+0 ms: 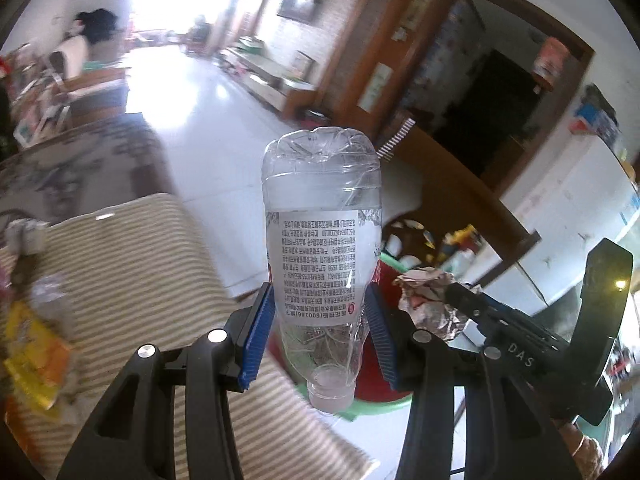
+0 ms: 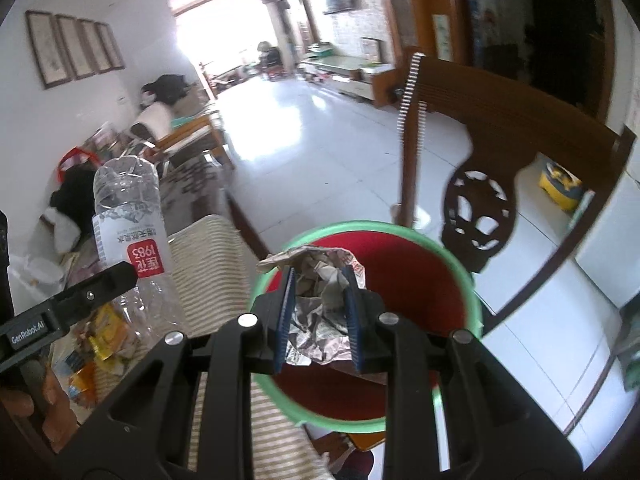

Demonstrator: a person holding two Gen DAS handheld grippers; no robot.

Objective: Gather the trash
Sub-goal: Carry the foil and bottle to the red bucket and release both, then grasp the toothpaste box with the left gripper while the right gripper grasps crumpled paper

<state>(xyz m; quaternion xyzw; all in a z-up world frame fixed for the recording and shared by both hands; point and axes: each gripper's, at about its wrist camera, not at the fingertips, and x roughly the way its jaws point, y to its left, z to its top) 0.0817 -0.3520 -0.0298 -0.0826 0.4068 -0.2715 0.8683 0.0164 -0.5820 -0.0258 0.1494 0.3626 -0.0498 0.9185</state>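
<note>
In the dining room, my worktop (image 1: 132,256) wore a striped cloth, with yellow wrappers (image 1: 36,360) scattered along its left edge. Just beyond its corner stood the red bin (image 2: 420,280) with a green rim, a carved wooden chair (image 2: 480,208) behind it. My left hand-held gripper (image 1: 320,330) was clamped on a clear plastic bottle (image 1: 320,224), held upside down with its cap toward the camera, raised over the edge of the worktop beside the bin. My right hand-held gripper (image 2: 318,312) was clamped on a crumpled ball of foil and paper (image 2: 320,296), which hung directly above the bin's open mouth.
</note>
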